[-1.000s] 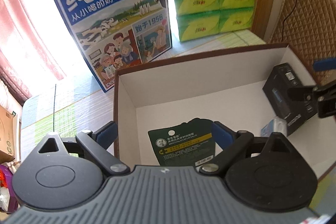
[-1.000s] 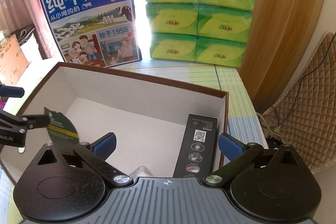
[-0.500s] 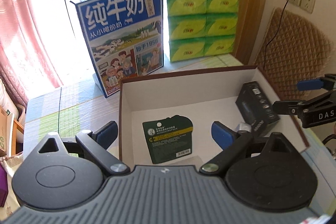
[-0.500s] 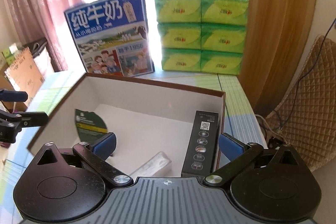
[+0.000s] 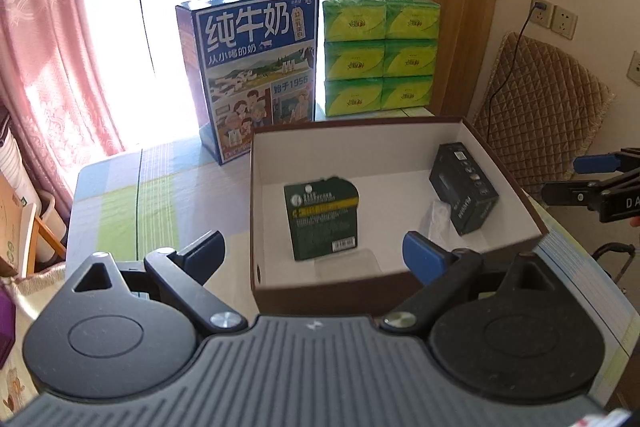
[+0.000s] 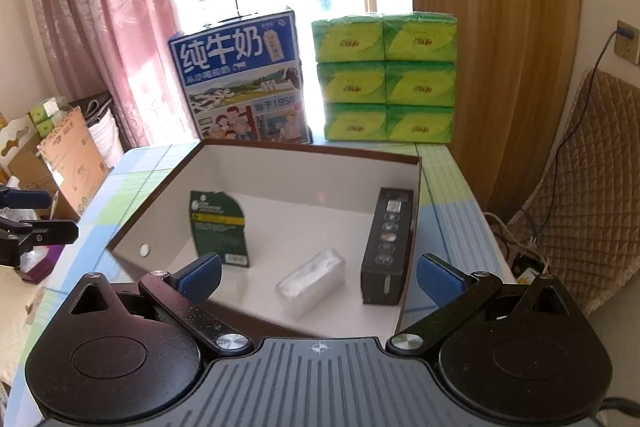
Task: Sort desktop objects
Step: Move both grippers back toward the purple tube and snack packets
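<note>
Sunlit window behind desk; left wrist view: left gripper jaws open, empty, above box holding green card pack and black carton. Milk carton reads "纯牛奶", "1956". Right wrist view: right gripper jaws open, empty; clear pack also boxed. Desk top shows nothing loose, so sorting looks about done.

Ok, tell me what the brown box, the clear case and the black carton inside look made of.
Brown box: likely cardboard, matte white inside, with thin stiff walls and a brown outer skin. Clear case: probably thin plastic, translucent and glossy; its contents are unclear. Black carton: printed paperboard by its look, sharp folded edges and slight sheen.
</note>
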Demonstrator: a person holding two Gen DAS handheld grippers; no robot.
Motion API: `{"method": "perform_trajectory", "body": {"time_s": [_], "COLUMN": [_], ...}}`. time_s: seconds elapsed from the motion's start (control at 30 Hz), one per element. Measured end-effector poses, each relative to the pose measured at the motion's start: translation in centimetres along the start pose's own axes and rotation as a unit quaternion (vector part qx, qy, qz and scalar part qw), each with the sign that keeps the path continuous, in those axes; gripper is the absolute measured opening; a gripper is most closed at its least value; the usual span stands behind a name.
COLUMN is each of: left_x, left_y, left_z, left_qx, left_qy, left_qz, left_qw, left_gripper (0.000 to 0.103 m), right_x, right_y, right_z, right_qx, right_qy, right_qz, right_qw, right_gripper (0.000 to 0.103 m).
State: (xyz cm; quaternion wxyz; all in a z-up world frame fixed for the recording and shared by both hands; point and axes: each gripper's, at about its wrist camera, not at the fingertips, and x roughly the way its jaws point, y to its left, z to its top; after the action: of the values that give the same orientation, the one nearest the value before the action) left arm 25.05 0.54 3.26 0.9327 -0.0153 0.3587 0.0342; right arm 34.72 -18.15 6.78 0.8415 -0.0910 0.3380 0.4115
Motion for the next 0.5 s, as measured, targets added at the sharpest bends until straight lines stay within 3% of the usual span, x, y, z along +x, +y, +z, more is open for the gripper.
{"method": "perform_trajectory", "body": {"time_s": [0.23,0.5], "left_x": [-1.5,-0.3], "left_y": [-0.3,-0.9], "left_z": [-4.0,-8.3], "left_qx": [-0.009,-0.017], "left_qy": [0.02,0.069], "left_qz": [0.002,0.002], "left_qw": [0.9998,0.9975], "left_gripper": [0.094,0.093], "right_x": [-1.0,0.1], "right_y": [1.3,2.3], "right_z": [-3.7,-8.0], "right_qx": [-0.02,-0.028], "right_qy": [0.024,0.071], "right_qz": [0.018,0.037], "right_qw": [0.999,0.996], "right_gripper": [0.101,0.101]}}
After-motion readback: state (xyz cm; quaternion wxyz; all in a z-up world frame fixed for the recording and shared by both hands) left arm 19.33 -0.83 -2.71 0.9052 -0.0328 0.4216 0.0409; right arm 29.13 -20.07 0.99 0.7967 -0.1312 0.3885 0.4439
